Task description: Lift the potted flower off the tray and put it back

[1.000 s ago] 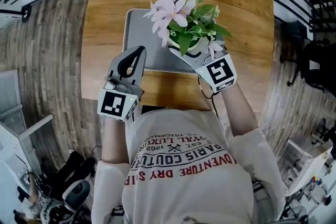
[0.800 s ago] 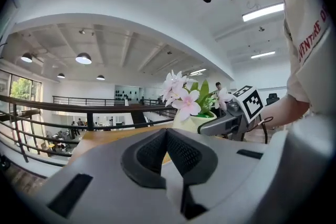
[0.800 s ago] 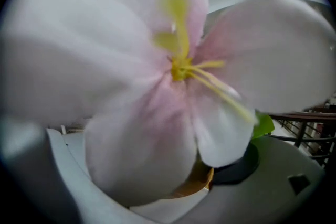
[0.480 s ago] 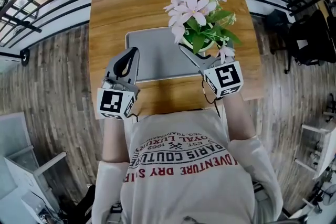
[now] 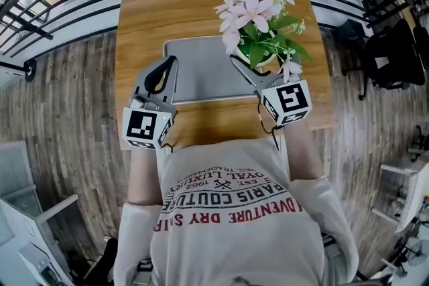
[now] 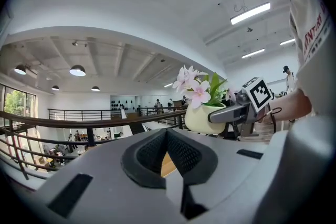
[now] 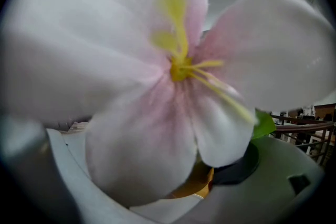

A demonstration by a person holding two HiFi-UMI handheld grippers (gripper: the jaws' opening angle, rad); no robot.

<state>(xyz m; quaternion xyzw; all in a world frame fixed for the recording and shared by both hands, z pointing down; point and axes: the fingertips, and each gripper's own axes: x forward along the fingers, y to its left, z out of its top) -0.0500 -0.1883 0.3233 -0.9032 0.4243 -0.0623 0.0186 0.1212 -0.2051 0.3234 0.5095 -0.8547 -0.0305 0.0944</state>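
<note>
The brown wooden worktop [image 5: 151,17] spreads beneath and ahead of both tools. On it lies the flat grey rectangular tray [image 5: 198,67], just to the right of the tips of the left hand-held gripper [image 5: 167,67], whose jaws are closed together on nothing. The pink-flowered plant in a pale cream pot [image 5: 258,27] is clamped by its pot in the right hand-held gripper [image 5: 260,69] and held up over the tray's right end, with one blossom so near that it fills that gripper's own view.
</note>
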